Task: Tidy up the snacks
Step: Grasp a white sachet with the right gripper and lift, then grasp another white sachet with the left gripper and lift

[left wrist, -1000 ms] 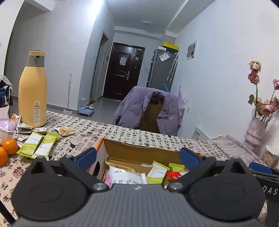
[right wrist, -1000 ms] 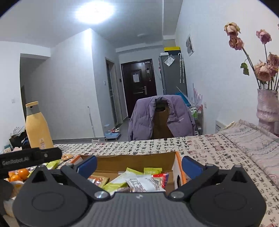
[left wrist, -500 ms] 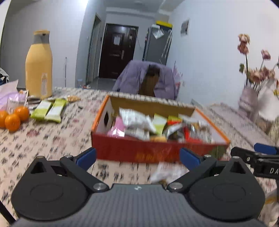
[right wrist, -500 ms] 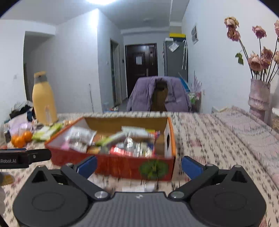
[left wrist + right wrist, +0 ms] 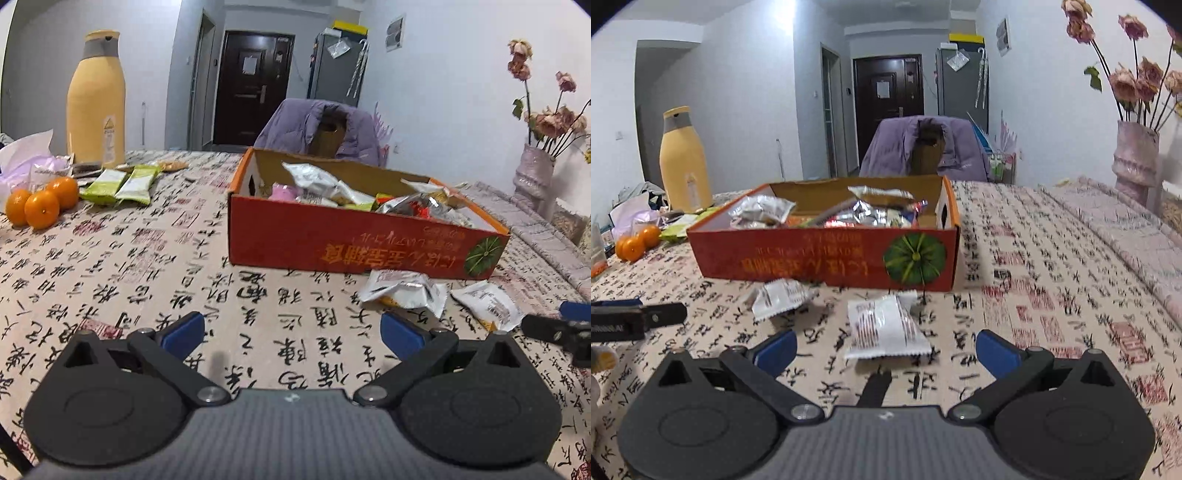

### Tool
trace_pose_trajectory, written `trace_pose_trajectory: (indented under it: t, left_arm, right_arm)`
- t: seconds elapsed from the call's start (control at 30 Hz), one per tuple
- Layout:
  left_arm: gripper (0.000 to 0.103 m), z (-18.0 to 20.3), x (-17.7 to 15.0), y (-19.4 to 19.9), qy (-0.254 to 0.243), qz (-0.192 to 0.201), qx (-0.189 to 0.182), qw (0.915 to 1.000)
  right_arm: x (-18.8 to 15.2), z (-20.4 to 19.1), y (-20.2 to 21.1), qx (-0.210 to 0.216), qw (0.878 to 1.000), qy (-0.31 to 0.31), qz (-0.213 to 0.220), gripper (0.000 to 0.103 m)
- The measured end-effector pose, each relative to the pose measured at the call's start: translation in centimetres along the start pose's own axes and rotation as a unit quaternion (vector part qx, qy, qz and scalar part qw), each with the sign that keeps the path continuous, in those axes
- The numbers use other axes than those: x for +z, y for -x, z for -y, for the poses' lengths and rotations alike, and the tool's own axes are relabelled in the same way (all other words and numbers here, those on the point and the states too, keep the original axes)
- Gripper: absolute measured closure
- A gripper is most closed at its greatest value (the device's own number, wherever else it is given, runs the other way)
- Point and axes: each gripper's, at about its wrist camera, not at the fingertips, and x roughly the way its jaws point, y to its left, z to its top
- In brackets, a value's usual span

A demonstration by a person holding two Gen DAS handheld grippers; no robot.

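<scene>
An orange cardboard box (image 5: 354, 247) (image 5: 820, 258) full of snack packets stands on the patterned tablecloth. Two white snack packets lie in front of it: one (image 5: 404, 293) (image 5: 783, 297) near the box, the other (image 5: 487, 304) (image 5: 886, 326) closer to me. Two green packets (image 5: 122, 182) lie far left by the bottle. My left gripper (image 5: 291, 332) is open and empty, above bare cloth left of the white packets. My right gripper (image 5: 884, 349) is open, with the nearer white packet lying just ahead between its fingers, apart from them. Each gripper's tip shows in the other's view.
A tall yellow bottle (image 5: 96, 99) (image 5: 685, 158) and oranges (image 5: 40, 201) (image 5: 637, 243) sit at the left with plastic bags. A vase of dried flowers (image 5: 1136, 155) (image 5: 533, 173) stands at the right. A chair with a purple jacket (image 5: 325, 125) is behind the table.
Both grippers have pulled back and tilted down from over the box. The box front and the two white packets on the cloth have come into view.
</scene>
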Motion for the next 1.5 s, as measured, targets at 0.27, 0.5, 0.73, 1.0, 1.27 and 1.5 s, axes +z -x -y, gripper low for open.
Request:
trace_pose_trajectory:
  t: [0.27,0.5,0.73,1.0,1.27,1.5]
  left_arm:
    - [0.0,0.2,0.0,-0.4,-0.006,-0.009,-0.012,0.9999]
    - [0.0,0.5,-0.2,-0.3,-0.014,-0.005,-0.016,0.9998]
    - [0.0,0.3,-0.1,-0.4,-0.009,-0.009,-0.017,0.9998]
    - [0.0,0.3,-0.1,-0.6,-0.006,-0.012,-0.012,0.9998]
    - [0.0,1.2,0.8,-1.1,-0.003,-0.04,0.005,0.9992]
    - [0.0,5.1,3.8,-2.4,0.008,-0.057,0.014,0.9982]
  right_arm:
    - [0.3,-0.2,-1.0,-0.004,1.0,0.004,-0.022,0.0]
    - [1.1,-1.0,-3.4,-0.009,0.999,0.019,-0.047,0.0]
    - [2.2,-1.1,-6.3,-0.009,0.997,0.024,-0.07,0.027]
    - [2.4,-1.2,-7.0,-0.002,0.997,0.036,-0.071,0.057]
    - [2.7,0.4,-4.3,0.009,1.0,0.012,-0.021,0.06]
    - [3.4,3.6,-3.4,-0.016,1.0,-0.014,0.0,0.06]
